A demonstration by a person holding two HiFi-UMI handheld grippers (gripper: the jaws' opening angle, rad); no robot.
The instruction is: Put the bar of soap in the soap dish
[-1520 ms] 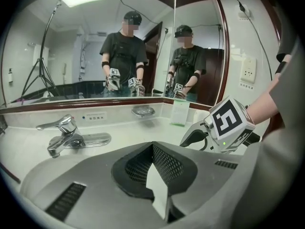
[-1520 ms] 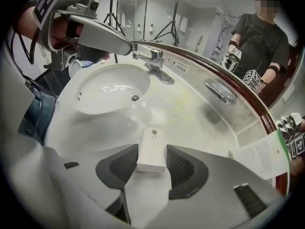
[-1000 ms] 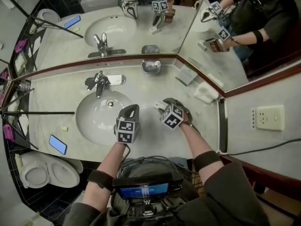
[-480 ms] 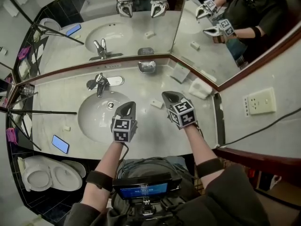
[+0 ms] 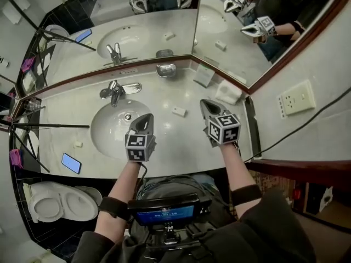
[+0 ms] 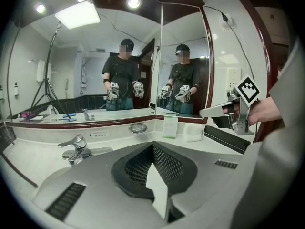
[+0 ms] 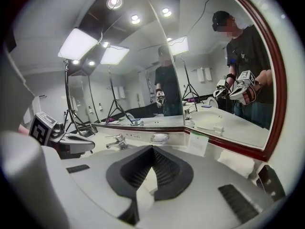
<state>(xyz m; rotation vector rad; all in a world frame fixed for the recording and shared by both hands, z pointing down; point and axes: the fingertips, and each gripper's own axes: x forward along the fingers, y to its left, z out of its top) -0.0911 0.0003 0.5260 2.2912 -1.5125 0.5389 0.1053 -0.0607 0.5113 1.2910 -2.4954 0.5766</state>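
Observation:
The small white bar of soap [image 5: 179, 112] lies loose on the pale counter, between the basin and my right gripper. The metal soap dish [image 5: 165, 70] stands empty at the back against the mirror; it also shows in the left gripper view as the dish [image 6: 138, 127] and in the right gripper view as the dish [image 7: 158, 138]. My left gripper [image 5: 145, 118] hovers over the basin's right rim, shut and empty. My right gripper [image 5: 206, 103] hangs above the counter to the right of the soap, shut with nothing in it.
A chrome faucet [image 5: 114, 92] stands behind the sink basin [image 5: 107, 130]. A standing card [image 5: 204, 75] and a folded white cloth [image 5: 229, 93] sit at the back right corner. A phone [image 5: 71, 163] lies at the counter's front left, beside tripod legs.
My right gripper was down at the soap with its jaws apart; it has shut, risen and rolled, leaving the soap on the counter. The left gripper has lifted a little.

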